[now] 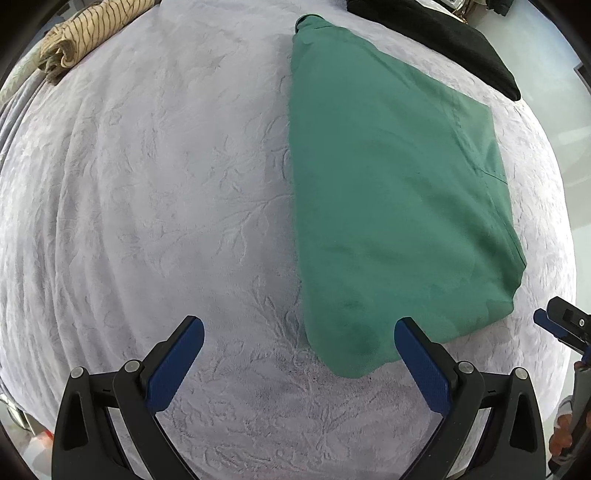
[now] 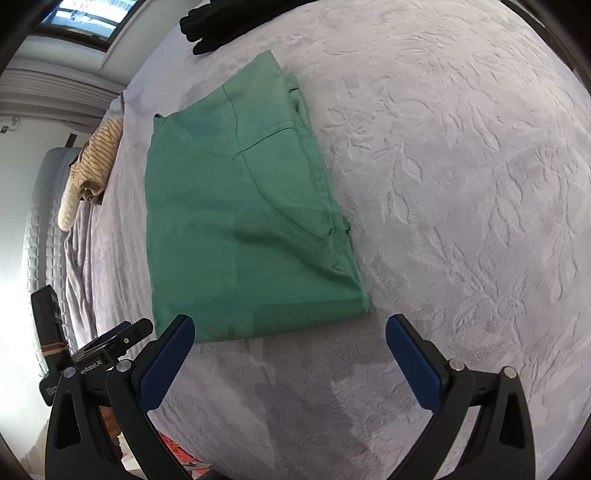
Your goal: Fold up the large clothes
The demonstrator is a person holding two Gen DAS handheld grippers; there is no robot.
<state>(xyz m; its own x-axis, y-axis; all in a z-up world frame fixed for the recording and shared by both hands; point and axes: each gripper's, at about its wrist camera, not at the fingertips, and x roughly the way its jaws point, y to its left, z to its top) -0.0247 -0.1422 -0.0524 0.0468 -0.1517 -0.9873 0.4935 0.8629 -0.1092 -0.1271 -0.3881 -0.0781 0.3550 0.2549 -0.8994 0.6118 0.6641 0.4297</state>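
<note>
On the lilac embossed bedspread [image 1: 147,184], the folded green garment [image 1: 399,192] lies flat as a compact, roughly rectangular packet, seams and a pocket line visible on its upper layer in the right wrist view [image 2: 243,221]. Landmark for all positions: the green garment.

Left gripper [image 1: 299,332]: poised above the garment's near corner, jaws spread wide, blue pads clear of the cloth; the corner lies below the gap beside the right-hand pad, ungripped.

Right gripper [image 2: 290,328]: jaws fully spread, nothing between them but the bedspread [image 2: 461,184]; its left-hand pad stands just beside the garment's near edge, with no grip on it. In the left wrist view the tip of this gripper [image 1: 561,325] appears just beyond the garment's near right corner.

Beyond the garment's far end: a black garment [image 1: 443,33], lying at the bedspread's edge, also seen in the right wrist view [image 2: 221,22].

Well apart from the garment, across the bedspread: a bunched tan striped garment [image 1: 85,33], resting at the opposite edge [image 2: 99,155].
</note>
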